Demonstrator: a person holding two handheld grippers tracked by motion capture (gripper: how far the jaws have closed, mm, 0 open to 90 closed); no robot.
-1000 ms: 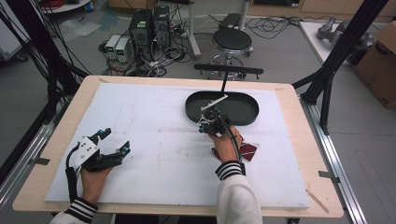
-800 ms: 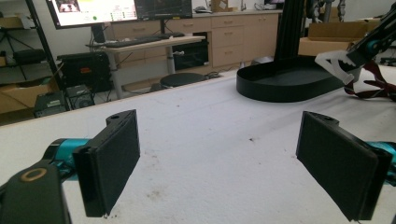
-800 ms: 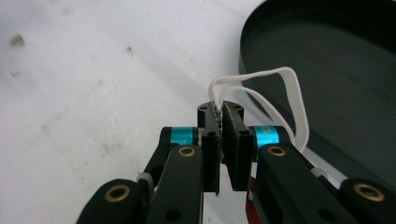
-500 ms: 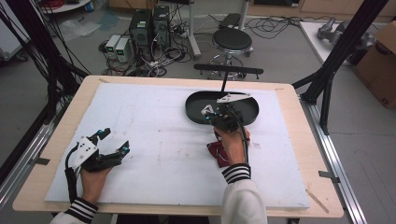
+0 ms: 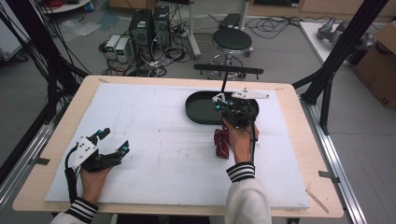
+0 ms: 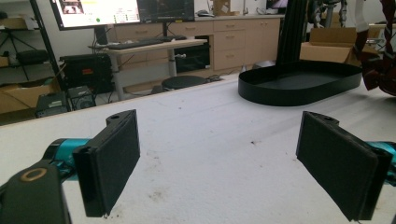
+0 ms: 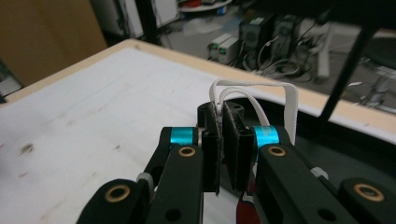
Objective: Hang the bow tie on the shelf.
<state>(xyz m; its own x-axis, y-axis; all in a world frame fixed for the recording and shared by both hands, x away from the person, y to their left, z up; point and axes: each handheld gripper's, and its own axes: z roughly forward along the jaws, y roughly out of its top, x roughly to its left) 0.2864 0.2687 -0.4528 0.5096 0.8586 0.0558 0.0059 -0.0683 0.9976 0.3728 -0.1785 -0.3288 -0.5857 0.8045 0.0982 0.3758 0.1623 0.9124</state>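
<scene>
At centre right of the high view the right gripper (image 5: pixel 223 103) hangs over the near rim of the black oval tray (image 5: pixel 198 109), its jaws pinched on a white strap (image 7: pixel 254 100) that loops above them. A dark red bag (image 5: pixel 221 142) dangles below the hand, partly hidden by it. At lower left the left gripper (image 5: pixel 114 142) rests on the white mat (image 5: pixel 154 140), jaws spread wide with nothing between them. A stool (image 5: pixel 232 39) and computer towers (image 5: pixel 149 23) stand beyond the table.
</scene>
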